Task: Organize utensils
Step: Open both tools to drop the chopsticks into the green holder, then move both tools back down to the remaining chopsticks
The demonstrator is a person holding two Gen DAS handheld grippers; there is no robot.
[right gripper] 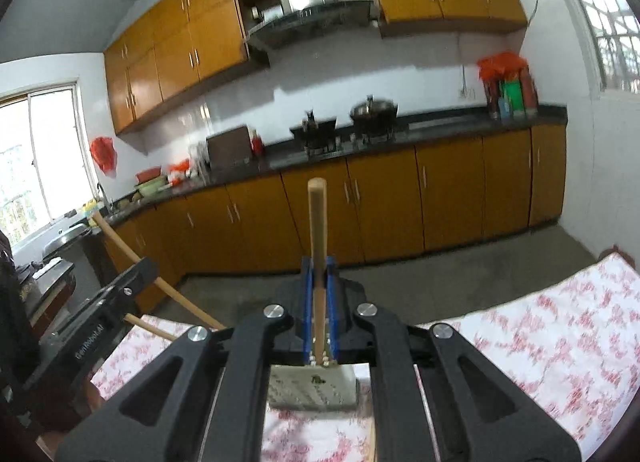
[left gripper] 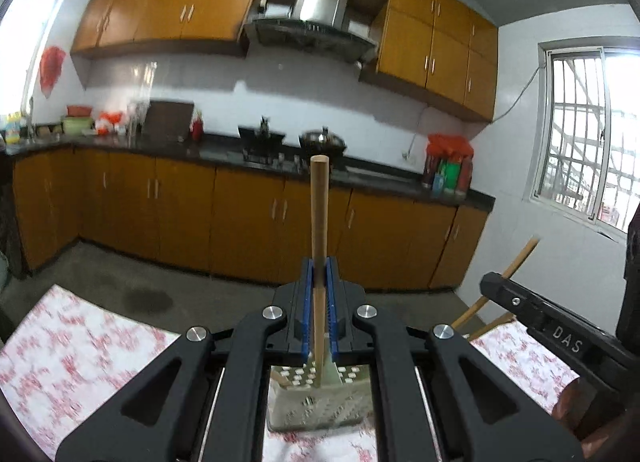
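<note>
Left gripper [left gripper: 320, 274]: blue pads closed on a round wooden handle [left gripper: 319, 222]. Handle stands upright between pads, free end up, lower end running down into the utensil holder [left gripper: 316, 398] directly below. Business end hidden inside holder; can't tell utensil type.

Utensil holder: pale, perforated plastic box, sits on table w/ floral cloth [left gripper: 80, 342], red-on-white print. In right wrist view same holder [right gripper: 314, 386] appears below the right tool, a bit blurred.

Right gripper [right gripper: 319, 278]: blue pads clamped on a flat wooden handle [right gripper: 318, 230], upright, rounded top end up, lower end going down to the holder. Whether tip is inside holder or just above: can't tell.

Cross-views: right tool's black body [left gripper: 552, 322] seen at right edge of left view, marked "DAS"; two more wooden handles [left gripper: 496, 282] slant up beside it. Left tool's body [right gripper: 92, 326] seen at left edge of right view, w/ its round handle [right gripper: 160, 282] slanting across and one further stick [right gripper: 152, 328] just under it.

Bkgd: orange-brown kitchen cabinets [left gripper: 240, 222] upper and lower, dark countertop [left gripper: 160, 144], range hood [left gripper: 316, 30], lidded pot [left gripper: 322, 140] on stove, red-capped bottles bundle [left gripper: 448, 170] at counter's right end, barred window [left gripper: 588, 134], red bag on wall [left gripper: 50, 70], grey floor [left gripper: 120, 282].
</note>
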